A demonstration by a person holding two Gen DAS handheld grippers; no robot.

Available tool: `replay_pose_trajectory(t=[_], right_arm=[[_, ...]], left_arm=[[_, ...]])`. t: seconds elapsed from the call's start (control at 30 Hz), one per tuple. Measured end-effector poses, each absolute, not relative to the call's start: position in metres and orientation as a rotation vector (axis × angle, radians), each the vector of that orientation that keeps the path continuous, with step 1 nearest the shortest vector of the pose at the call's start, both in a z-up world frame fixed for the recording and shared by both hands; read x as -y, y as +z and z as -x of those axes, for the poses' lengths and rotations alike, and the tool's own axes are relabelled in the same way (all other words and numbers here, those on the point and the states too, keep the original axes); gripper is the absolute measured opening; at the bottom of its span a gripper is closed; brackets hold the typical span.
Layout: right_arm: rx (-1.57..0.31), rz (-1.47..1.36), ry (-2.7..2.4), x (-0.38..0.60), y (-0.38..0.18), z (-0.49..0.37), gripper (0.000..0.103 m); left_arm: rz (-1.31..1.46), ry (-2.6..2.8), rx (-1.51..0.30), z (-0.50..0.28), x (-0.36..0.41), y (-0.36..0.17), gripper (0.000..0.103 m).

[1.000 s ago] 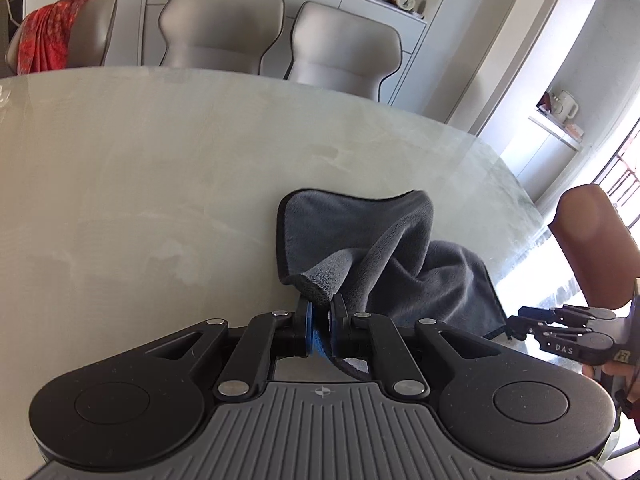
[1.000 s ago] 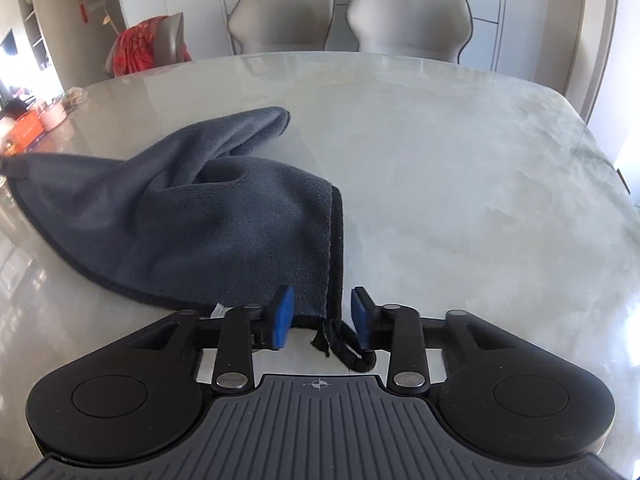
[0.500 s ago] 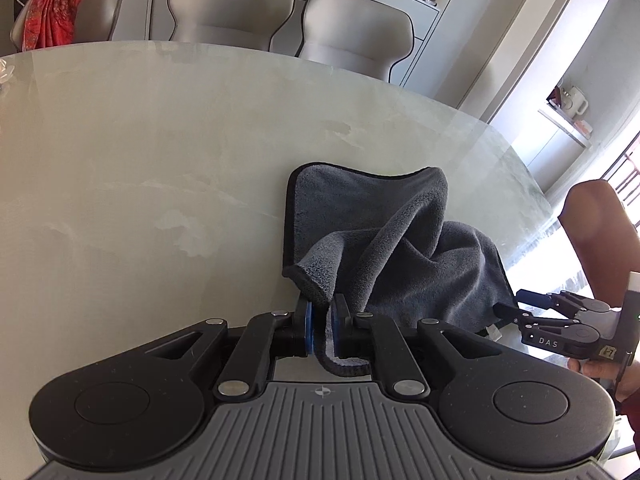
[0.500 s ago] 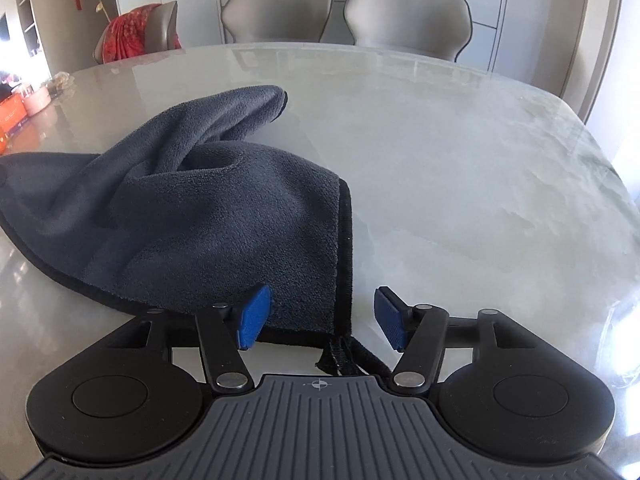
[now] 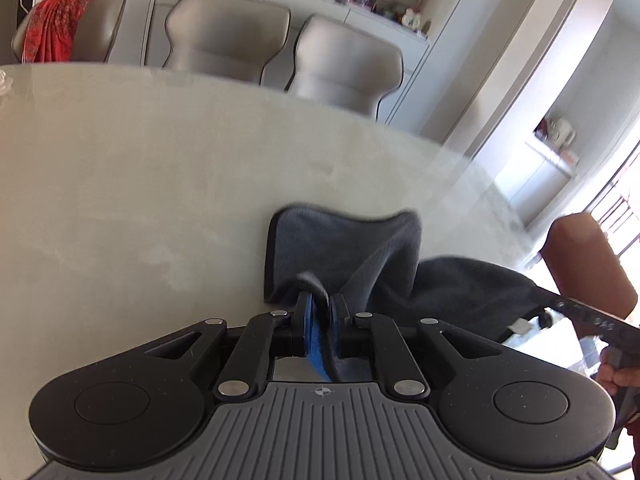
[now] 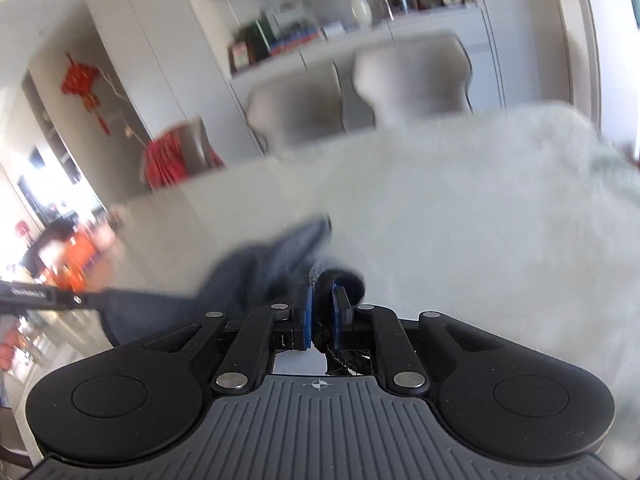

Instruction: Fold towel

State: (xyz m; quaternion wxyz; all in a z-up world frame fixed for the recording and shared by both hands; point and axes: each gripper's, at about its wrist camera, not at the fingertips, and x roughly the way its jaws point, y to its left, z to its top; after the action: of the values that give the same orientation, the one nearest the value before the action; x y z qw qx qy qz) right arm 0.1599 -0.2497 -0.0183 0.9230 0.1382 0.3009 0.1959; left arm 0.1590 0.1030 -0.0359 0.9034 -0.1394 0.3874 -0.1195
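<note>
On marble table (image 5: pixel 160 184): grey towel (image 5: pixel 344 248) bunched, near corners lifted. Left gripper (image 5: pixel 320 308) clamped on one corner. Right gripper (image 6: pixel 321 300) closing, jaws nearly together, pinching bound edge and hanging loop. Risk: thin hem bite slips mid-lift; uneven corners skew fold.

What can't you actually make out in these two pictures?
- Left wrist view: the towel's near part, hidden behind the left gripper.
- Right wrist view: motion blur smears the towel and shelf items.
- Right wrist view: the corner pinched by the right gripper, mostly covered by its pads.
</note>
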Motion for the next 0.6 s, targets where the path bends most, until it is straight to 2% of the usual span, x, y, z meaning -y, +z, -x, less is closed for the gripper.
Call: replay_pose_trajectory(t=[0.07, 0.17, 0.33, 0.43, 0.6], right_arm=[[-0.545, -0.299, 0.426, 0.258, 0.009, -0.166, 0.010], [-0.459, -0.315, 0.463, 0.265, 0.046, -0.185, 0.002], [-0.388, -0.258, 0.472, 0.260, 0.077, -0.207, 0.001], [-0.428, -0.159, 0.463, 0.251, 0.069, -0.207, 0.002], [-0.643, -0.064, 0.410, 0.243, 0.006, -0.192, 0.004]], left_arm=[[0.275, -0.256, -0.745, -0.164, -0.103, -0.017, 0.007], [0.222, -0.277, -0.684, -0.178, -0.097, 0.007, 0.007], [0.143, -0.318, -0.731, -0.190, -0.074, 0.006, 0.009], [0.128, -0.338, -0.833, -0.182, -0.060, -0.027, 0.014], [0.099, -0.323, -1.027, -0.161, -0.045, -0.090, 0.018]])
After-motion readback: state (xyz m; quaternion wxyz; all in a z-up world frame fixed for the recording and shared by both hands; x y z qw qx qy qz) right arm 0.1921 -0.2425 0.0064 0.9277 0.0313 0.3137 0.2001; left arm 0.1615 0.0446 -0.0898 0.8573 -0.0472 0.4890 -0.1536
